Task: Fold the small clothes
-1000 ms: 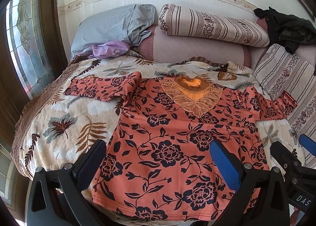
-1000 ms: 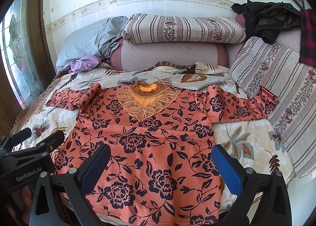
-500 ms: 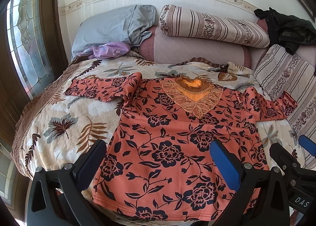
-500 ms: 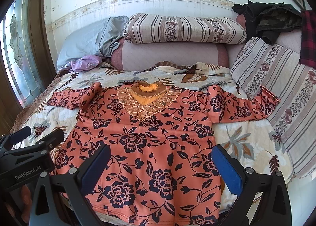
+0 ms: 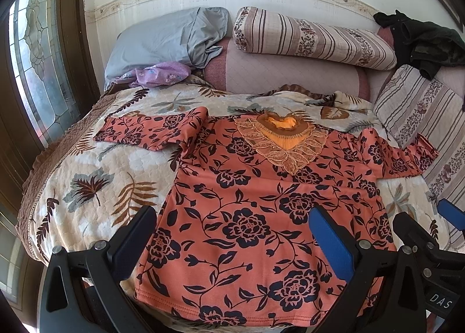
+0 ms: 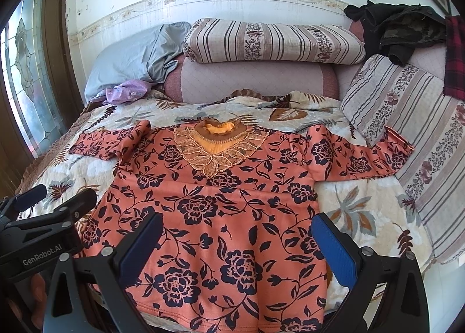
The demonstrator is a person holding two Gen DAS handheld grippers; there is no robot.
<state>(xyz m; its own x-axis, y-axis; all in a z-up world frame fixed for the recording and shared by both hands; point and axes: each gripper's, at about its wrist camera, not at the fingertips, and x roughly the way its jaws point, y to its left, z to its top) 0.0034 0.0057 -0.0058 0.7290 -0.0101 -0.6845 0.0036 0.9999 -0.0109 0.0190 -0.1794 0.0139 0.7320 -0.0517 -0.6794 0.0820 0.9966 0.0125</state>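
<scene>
floral top point(image 5: 261, 205) flat, beneath left claw point(image 5: 232, 234)

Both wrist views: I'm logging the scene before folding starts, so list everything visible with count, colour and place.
floral top: one, coral with dark flowers, spread flat on the bed, sleeves out.
quilt: one, cream with leaf print, covering the bed.
grey pillow: one, far left against the wall.
purple cloth: one, lilac, below the grey pillow.
striped bolster: one, beige and brown, atop the pink headrest.
striped cushion: one, right side.
dark clothes: one pile, black, far right corner.
plaid cloth: one, red and black, right edge.
left claw: open, near the hem.
right claw: open, near the hem.
</scene>
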